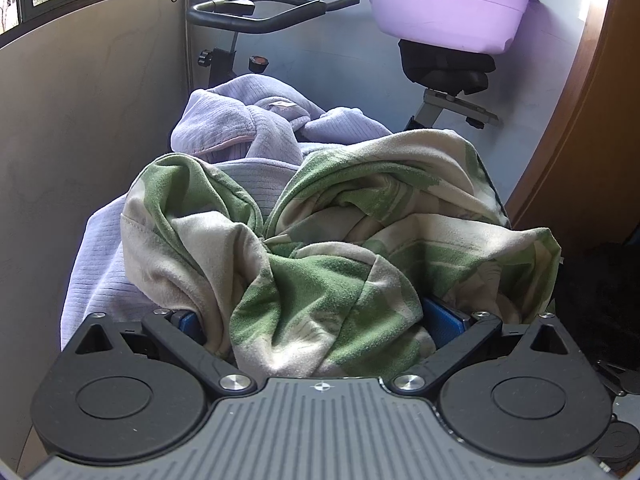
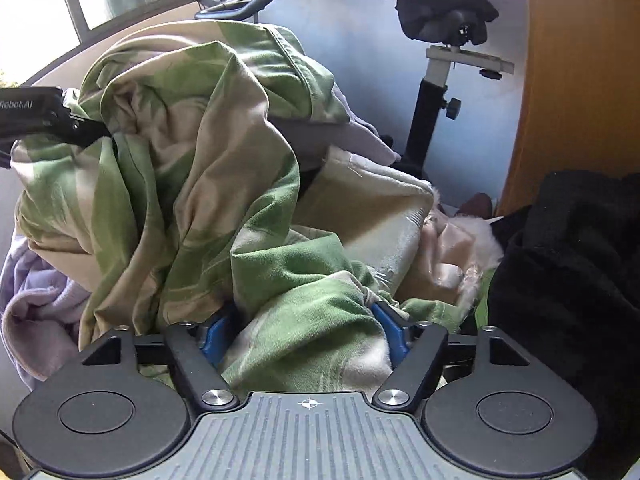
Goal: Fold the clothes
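- Exercise bike (image 1: 248,12): black handlebars and frame standing against the pale wall behind the laundry; black saddle (image 2: 446,16) on a grey post at the right.
- Green-and-cream garment (image 1: 320,248): a large patterned fleece piece, crumpled in deep folds on top of the pile and bunched between both grippers; in the right wrist view it rises in a tall heap (image 2: 192,152) toward the window side.
- Lilac garment (image 1: 248,120): ribbed, soft fabric lying under and behind the green piece, spreading out past its left edge; a pale label shows near its upper fold.
- Black garment (image 2: 568,280): dark fuzzy cloth heaped at the right edge of the pile, beside the wooden panel.
- Lilac basin (image 1: 444,4): plastic tub sitting on top of the bike's saddle, at the upper right.
- White-and-pink fluffy item (image 2: 460,248): partly buried between the green garment and the black one; what it is cannot be told.
- Left gripper (image 1: 320,320): blue pads spread wide, with a thick fold of the green garment lying between them; whether the cloth is actually pinched cannot be judged, since it covers the fingertips.
- Right gripper (image 2: 304,332): blue pads set closer, pressing against a bundled fold of the green garment from both sides, grasping it.
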The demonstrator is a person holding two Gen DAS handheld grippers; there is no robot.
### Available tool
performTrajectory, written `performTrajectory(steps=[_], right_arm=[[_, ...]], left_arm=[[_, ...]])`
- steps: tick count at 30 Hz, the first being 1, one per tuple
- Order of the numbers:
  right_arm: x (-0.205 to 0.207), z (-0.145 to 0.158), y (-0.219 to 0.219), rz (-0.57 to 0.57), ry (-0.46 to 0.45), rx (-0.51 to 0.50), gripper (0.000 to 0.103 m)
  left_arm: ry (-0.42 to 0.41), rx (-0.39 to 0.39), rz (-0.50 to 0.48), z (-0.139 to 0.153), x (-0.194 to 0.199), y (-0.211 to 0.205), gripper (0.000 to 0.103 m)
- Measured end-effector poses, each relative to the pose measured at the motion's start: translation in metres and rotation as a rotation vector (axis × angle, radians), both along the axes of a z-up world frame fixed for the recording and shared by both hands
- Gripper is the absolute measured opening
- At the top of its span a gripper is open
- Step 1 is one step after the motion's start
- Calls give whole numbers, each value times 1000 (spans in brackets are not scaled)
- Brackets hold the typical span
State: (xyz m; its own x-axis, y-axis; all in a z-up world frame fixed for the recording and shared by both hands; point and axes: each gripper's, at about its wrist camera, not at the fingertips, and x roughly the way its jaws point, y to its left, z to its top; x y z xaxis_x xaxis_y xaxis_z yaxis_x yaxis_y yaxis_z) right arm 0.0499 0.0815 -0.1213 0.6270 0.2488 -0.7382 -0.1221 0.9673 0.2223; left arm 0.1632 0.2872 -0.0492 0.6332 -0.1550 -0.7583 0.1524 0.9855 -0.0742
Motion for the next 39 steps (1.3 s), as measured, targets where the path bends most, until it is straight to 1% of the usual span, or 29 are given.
performTrajectory(steps=[3, 4, 8, 10, 12, 15, 16, 19, 21, 26, 30, 33, 34, 39], right_arm=[[-7, -1, -8, 0, 8, 18, 53], [-9, -1, -9, -2, 16, 16, 52], [-20, 2, -17, -48, 66, 24, 48], [-25, -1, -22, -71, 80, 32, 48], [-27, -5, -29, -89, 96, 62, 48], [-26, -10, -37, -102, 117, 106, 49], [-26, -11, -38, -97, 118, 110, 49], [-28, -11, -37, -92, 110, 109, 50], [-31, -11, -36, -95, 102, 106, 50], [-35, -12, -35, -104, 91, 104, 51], [-40, -8, -33, -106, 87, 96, 53], [-44, -5, -34, -113, 82, 96, 54], [-44, -5, -34, -116, 81, 97, 54], [-45, -4, -30, -113, 76, 77, 55]], left_arm=[[-1, 5, -1, -2, -3, -1, 103], [-1, -1, 2, -2, -5, 0, 103], [48, -55, 17, 1, -11, 0, 103], [64, -91, -8, 3, -16, -3, 103], [66, -162, -49, 3, -25, -4, 103], [117, -310, -86, -3, -33, -3, 102], [134, -346, -99, -6, -36, -3, 102], [194, -408, -134, -16, -41, -9, 102], [225, -421, -166, -21, -43, -15, 102], [342, -382, -169, -54, -40, -24, 102], [398, -433, -125, -75, -41, -16, 102], [311, -448, -167, -53, -50, -12, 102], [294, -444, -183, -43, -51, -10, 102], [204, -485, -266, 10, -59, 7, 102]])
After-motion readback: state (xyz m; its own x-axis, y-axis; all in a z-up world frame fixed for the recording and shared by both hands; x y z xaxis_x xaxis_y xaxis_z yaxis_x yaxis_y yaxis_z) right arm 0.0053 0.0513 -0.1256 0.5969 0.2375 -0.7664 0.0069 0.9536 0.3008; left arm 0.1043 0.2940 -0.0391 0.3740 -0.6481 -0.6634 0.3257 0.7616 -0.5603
